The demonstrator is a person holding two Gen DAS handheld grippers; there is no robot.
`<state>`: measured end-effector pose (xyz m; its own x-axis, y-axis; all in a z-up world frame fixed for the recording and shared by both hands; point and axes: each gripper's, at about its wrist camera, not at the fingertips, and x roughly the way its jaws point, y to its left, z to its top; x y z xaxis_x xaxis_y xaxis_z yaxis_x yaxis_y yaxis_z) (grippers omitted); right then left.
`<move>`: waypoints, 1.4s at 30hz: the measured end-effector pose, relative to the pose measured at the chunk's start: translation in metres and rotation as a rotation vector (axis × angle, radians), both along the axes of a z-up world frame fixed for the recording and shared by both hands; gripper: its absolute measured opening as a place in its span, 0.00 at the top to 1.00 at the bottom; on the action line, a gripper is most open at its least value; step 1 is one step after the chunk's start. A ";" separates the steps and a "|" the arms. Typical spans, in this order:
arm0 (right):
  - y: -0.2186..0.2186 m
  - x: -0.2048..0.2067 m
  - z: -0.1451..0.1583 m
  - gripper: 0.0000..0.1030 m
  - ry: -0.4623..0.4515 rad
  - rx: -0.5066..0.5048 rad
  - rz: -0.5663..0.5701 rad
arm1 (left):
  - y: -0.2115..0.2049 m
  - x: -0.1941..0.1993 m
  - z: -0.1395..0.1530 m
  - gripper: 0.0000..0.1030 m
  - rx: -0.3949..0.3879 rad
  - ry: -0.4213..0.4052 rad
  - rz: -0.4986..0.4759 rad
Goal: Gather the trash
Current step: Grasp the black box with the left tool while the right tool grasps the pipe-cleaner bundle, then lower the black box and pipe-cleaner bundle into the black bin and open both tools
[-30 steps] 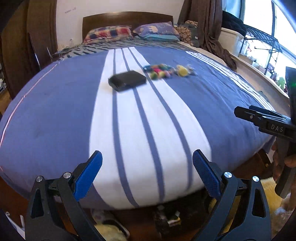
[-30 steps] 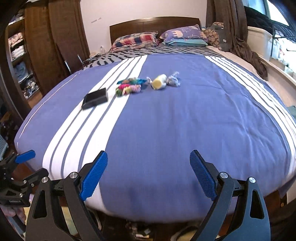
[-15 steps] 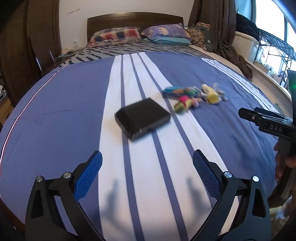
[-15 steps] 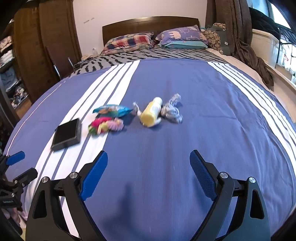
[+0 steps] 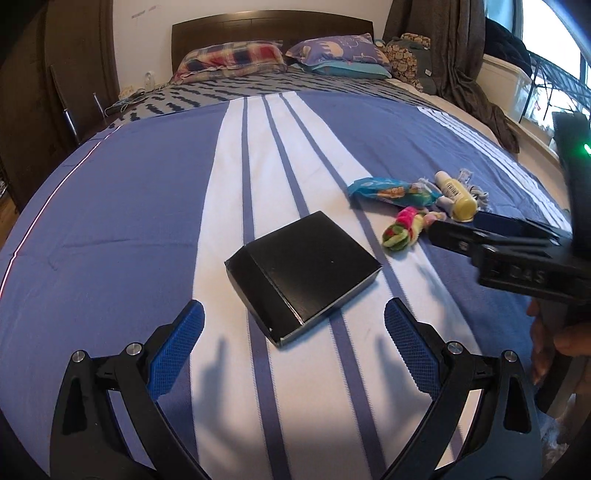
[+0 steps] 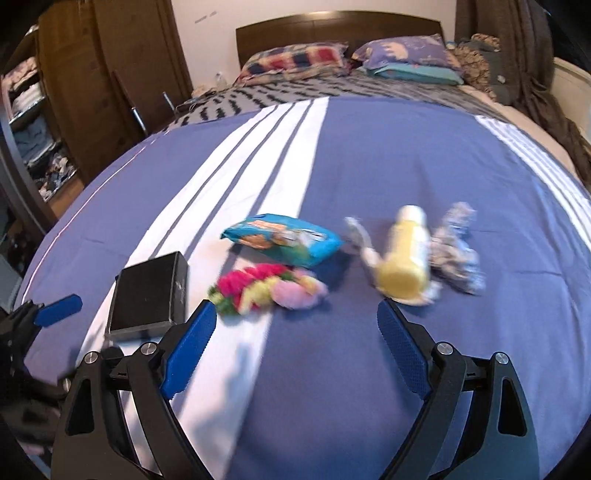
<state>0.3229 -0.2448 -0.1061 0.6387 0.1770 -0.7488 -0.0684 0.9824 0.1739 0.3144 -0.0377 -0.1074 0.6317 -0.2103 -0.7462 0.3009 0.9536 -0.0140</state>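
Note:
A flat black box (image 5: 303,273) lies on the blue-and-white striped bed cover (image 5: 110,221), just ahead of my open, empty left gripper (image 5: 291,339). Right of the box lie a blue snack wrapper (image 5: 391,190), a pink-and-yellow fluffy bundle (image 5: 402,229) and a yellow bottle (image 5: 456,197). In the right wrist view my right gripper (image 6: 295,339) is open and empty, just short of the fluffy bundle (image 6: 266,290), with the wrapper (image 6: 284,240), the bottle (image 6: 406,262), a crumpled grey-blue wad (image 6: 456,251) and the box (image 6: 149,295) beyond.
Pillows (image 5: 232,61) and a dark headboard (image 5: 269,29) are at the far end of the bed. A wooden wardrobe (image 6: 74,96) stands on the left, curtains and a window (image 5: 535,55) on the right. The right gripper's body (image 5: 517,258) reaches in from the right.
Both grippers have moved forward over the bed toward the items. The box and the trash now lie close in front of the fingers. Both stay open.

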 end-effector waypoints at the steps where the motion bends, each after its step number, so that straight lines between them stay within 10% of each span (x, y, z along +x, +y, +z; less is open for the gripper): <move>1: 0.002 0.003 -0.001 0.13 0.005 0.000 0.003 | 0.001 0.003 -0.001 0.10 0.005 0.001 -0.001; 16: -0.001 0.018 -0.011 0.31 0.055 0.011 -0.014 | -0.027 0.040 -0.006 0.10 0.070 -0.018 -0.223; 23: -0.029 -0.004 -0.009 0.31 0.062 0.029 -0.032 | -0.044 0.048 -0.022 0.10 0.242 -0.034 -0.394; 34: -0.039 -0.027 -0.007 0.31 0.056 0.037 -0.060 | -0.034 0.043 -0.025 0.18 0.142 0.051 -0.379; 42: -0.035 -0.091 0.018 0.31 0.024 0.031 -0.059 | -0.034 -0.044 -0.002 0.21 0.084 0.072 -0.311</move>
<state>0.2323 -0.2798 -0.0876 0.6304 0.1626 -0.7590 -0.0059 0.9788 0.2048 0.2708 -0.0714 -0.1095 0.4920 -0.3207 -0.8094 0.5791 0.8147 0.0291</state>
